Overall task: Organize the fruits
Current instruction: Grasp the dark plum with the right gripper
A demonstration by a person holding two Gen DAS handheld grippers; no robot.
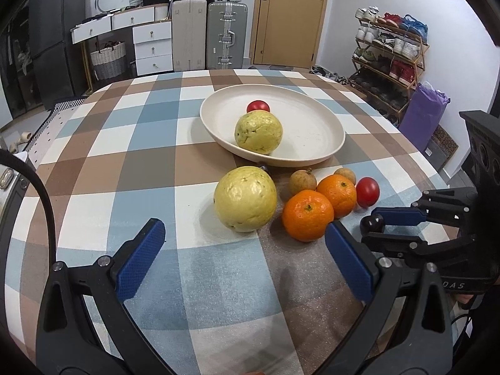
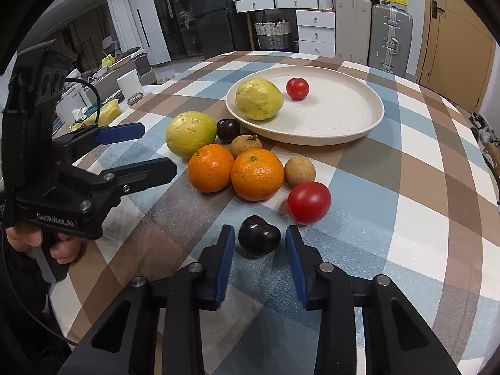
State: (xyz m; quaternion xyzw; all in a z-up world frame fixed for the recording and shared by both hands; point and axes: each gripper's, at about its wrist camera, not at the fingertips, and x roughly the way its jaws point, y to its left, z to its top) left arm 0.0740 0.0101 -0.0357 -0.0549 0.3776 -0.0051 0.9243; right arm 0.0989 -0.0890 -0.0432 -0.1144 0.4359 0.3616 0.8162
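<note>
On the checked bench [image 1: 125, 156], far centre: cream plate [image 2: 372, 125]. It holds the plate guava [image 2: 259, 99] on its left part and the plate tomato [image 2: 297, 88] just right of that, apart from it.

Near side of plate, loose fruit in a cluster on the cloth:
- bench guava [image 2: 191, 133], leftmost.
- far plum [image 2: 228, 130], dark, betw. bench guava and plate rim, touching the guava.
- L orange [image 2: 211, 168] and R orange [image 2: 257, 173], side by side, touching.
- far longan [image 2: 246, 145] behind the oranges; R longan [image 2: 300, 172] just right of R orange.
- bench tomato [image 2: 308, 202], near-right of R longan, close to it.
- near plum [image 2: 259, 240], dark, alone on the cloth, nearest the camera, near-left of bench tomato.

R tool [image 2: 260, 229]: pointing down at the bench, blue pads either side of near plum. Thin strip of cloth shows betw. each pad and the fruit, so pads narrowly apart, not pressing. Plum sits on the cloth.

L tool [image 1: 245, 237]: pads wide apart, nothing betw. them, low over the cloth just near of bench guava, not touching it. A hand [image 2: 31, 240] grips its handle at the left edge of the right wrist view.
</note>
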